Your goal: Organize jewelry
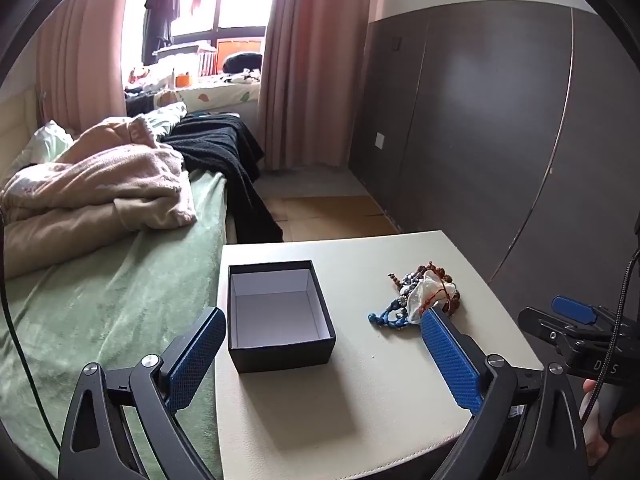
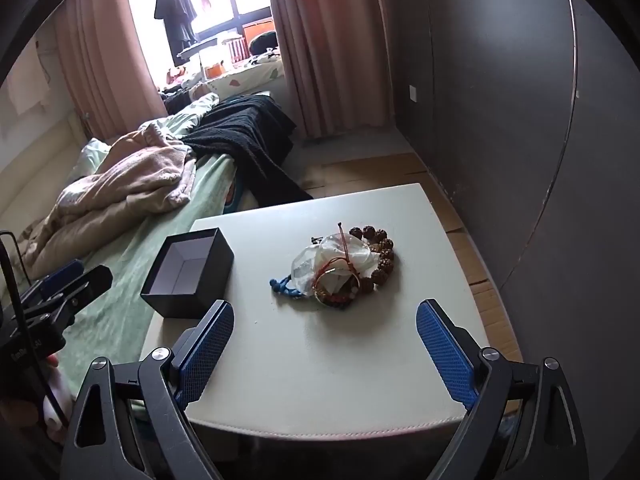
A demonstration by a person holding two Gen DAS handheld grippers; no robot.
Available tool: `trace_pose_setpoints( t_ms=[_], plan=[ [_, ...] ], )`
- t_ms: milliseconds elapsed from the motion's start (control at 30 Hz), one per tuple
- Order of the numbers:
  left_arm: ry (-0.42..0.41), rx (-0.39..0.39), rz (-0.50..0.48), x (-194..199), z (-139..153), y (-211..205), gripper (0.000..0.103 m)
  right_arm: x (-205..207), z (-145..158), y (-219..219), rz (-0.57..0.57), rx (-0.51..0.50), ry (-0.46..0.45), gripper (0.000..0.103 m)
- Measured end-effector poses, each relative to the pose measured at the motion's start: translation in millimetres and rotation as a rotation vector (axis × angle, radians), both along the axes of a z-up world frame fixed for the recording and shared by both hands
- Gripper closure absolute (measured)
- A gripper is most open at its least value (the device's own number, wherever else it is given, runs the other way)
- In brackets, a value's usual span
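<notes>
An open black box (image 1: 280,316) with a white empty inside stands on the left part of a cream table (image 1: 360,392); it also shows in the right wrist view (image 2: 188,272). A pile of jewelry (image 1: 420,296) lies to its right: brown bead bracelets, a blue beaded piece, a red cord and a clear pouch, seen too in the right wrist view (image 2: 344,272). My left gripper (image 1: 324,320) is open and empty, above the table's near side behind the box. My right gripper (image 2: 324,312) is open and empty, short of the pile. Each gripper shows at the other view's edge.
A bed (image 1: 100,288) with a green sheet, beige blankets and a black garment lies against the table's left side. Dark wall panels (image 1: 500,120) stand to the right. Wooden floor (image 1: 332,216), pink curtains and a bright window are beyond.
</notes>
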State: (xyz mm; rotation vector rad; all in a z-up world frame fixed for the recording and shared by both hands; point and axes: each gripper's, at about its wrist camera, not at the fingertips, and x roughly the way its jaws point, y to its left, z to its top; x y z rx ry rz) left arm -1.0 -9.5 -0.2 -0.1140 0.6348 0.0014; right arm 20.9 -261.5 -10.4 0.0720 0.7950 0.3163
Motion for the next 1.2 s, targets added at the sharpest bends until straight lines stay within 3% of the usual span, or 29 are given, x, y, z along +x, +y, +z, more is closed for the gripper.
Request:
trace_pose_setpoints(
  t_ms=[1200],
  plan=[
    [-0.002,0.015,-0.043,-3,-3,-21,0.005,-7,13,-9,-0.026,-0.014,-0.029,0.01]
  ],
)
